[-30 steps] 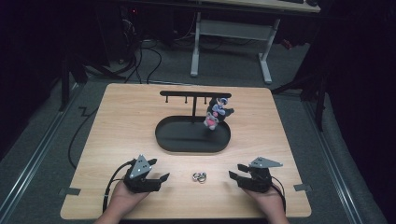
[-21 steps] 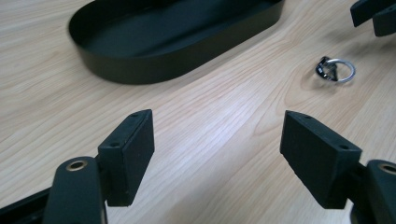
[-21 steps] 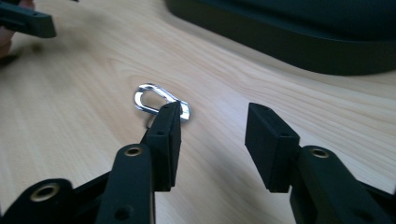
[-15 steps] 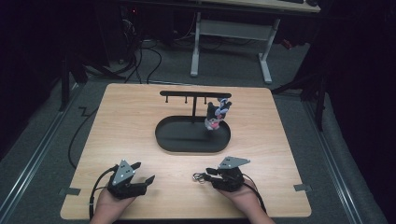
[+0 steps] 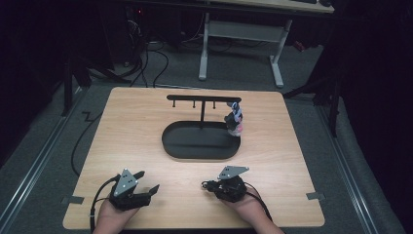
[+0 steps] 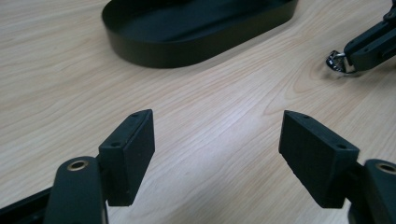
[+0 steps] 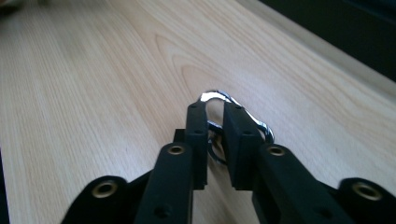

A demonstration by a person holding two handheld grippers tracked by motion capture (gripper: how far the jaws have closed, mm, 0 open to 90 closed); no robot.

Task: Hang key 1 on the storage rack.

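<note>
A silver carabiner clip (image 7: 212, 96) with a small ring lies on the wooden table near its front edge. My right gripper (image 7: 215, 111) is shut on it, with the clip's loop poking out past the fingertips. In the high view that gripper (image 5: 205, 185) points left. The left gripper view shows the clip (image 6: 337, 63) in the right gripper's tips at the upper right. My left gripper (image 5: 148, 181) rests at the front left, open, its jaws (image 6: 217, 140) wide apart over bare wood.
A black oval tray (image 5: 168, 146) sits mid-table with a T-shaped hanging rack (image 5: 202, 98) rising from it. A small colourful charm (image 5: 234, 119) hangs from the rack's right end. The tray wall (image 6: 187, 44) lies ahead of the left gripper.
My right gripper slid left along the front of the table to the clip and shut on it. The left gripper drew back a little to the left and toward the front edge.
</note>
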